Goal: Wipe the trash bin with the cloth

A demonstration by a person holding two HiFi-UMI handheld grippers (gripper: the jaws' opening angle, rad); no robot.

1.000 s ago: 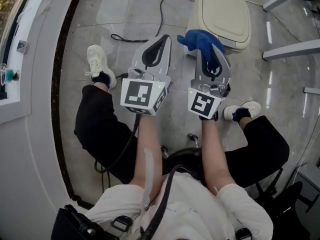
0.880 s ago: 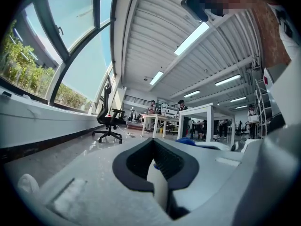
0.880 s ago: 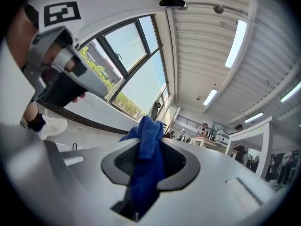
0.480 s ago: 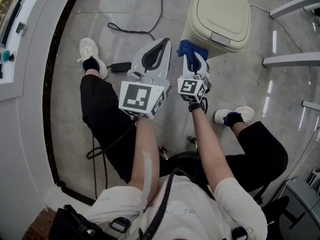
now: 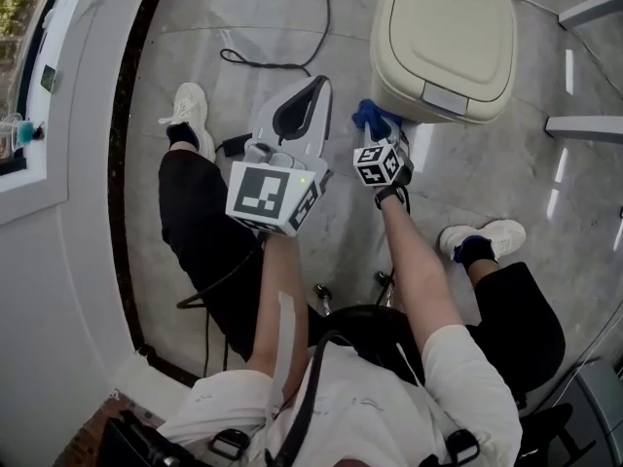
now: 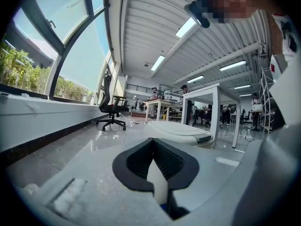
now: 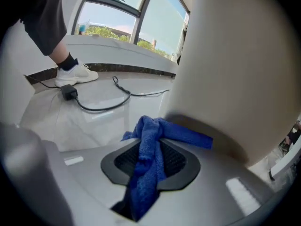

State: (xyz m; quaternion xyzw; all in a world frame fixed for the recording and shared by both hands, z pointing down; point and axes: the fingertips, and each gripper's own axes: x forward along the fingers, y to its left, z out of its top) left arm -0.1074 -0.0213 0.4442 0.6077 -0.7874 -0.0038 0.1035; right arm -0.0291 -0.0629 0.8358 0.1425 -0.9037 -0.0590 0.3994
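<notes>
The cream trash bin (image 5: 443, 37) stands on the floor at the top right of the head view, lid closed. My right gripper (image 5: 380, 125) is low beside the bin's near-left wall, shut on a blue cloth (image 5: 369, 116) that touches or nearly touches that wall. In the right gripper view the blue cloth (image 7: 148, 159) hangs bunched from the jaws, with the bin's wall (image 7: 235, 79) close on the right. My left gripper (image 5: 310, 93) is held higher, left of the bin, shut with nothing in it. The bin's lid (image 6: 176, 132) shows ahead in the left gripper view.
A black cable (image 5: 282, 61) and its adapter (image 5: 234, 144) lie on the glossy floor left of the bin. The person's shoes (image 5: 190, 115) (image 5: 492, 236) rest on either side. A white sill runs along the left, and white table legs (image 5: 584, 125) stand at the right.
My right gripper has dropped lower with the cloth, from in front of the bin to its near-left wall. The left gripper has hardly moved.
</notes>
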